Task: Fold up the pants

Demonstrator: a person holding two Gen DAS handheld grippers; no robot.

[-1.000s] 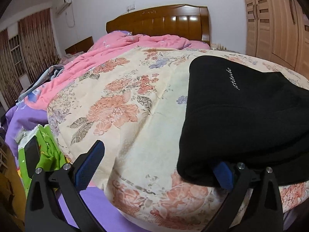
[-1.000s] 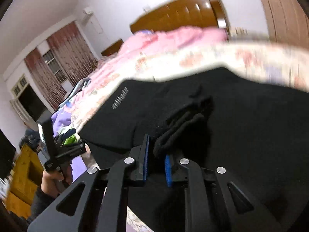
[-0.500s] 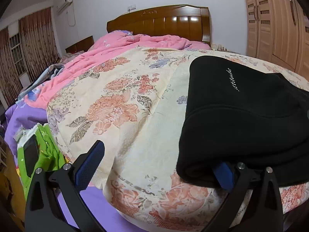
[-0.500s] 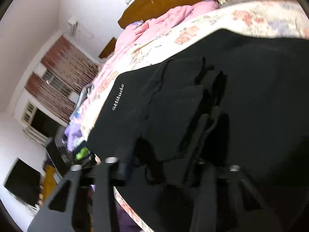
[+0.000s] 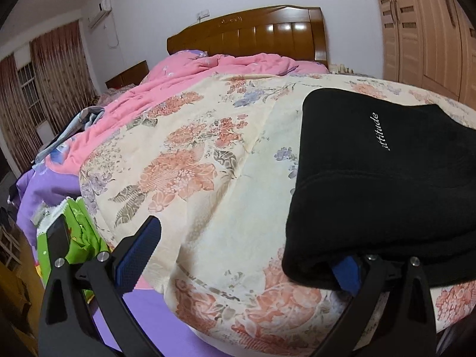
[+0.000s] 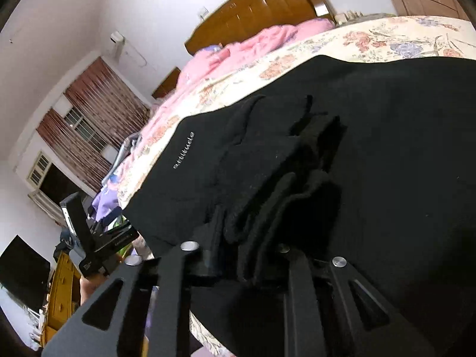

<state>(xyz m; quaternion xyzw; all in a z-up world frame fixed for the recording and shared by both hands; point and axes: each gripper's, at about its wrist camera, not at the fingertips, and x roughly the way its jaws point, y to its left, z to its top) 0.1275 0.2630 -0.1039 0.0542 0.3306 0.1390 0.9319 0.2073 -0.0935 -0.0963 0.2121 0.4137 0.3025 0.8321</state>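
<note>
Gripping bunched black pants, right claw clamped (floral quilt beneath), left claw spread wide

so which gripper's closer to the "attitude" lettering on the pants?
Right. The right gripper is clamped on the black pants near the lettering; the left gripper sits open at their edge.

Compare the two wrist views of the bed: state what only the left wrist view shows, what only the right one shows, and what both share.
Left only: the left gripper open at the near fold of the black pants, a green bag.
Right only: the right gripper shut on a bunched fold of the pants, a dark screen.
Both: floral quilt, pink blanket, wooden headboard.
</note>
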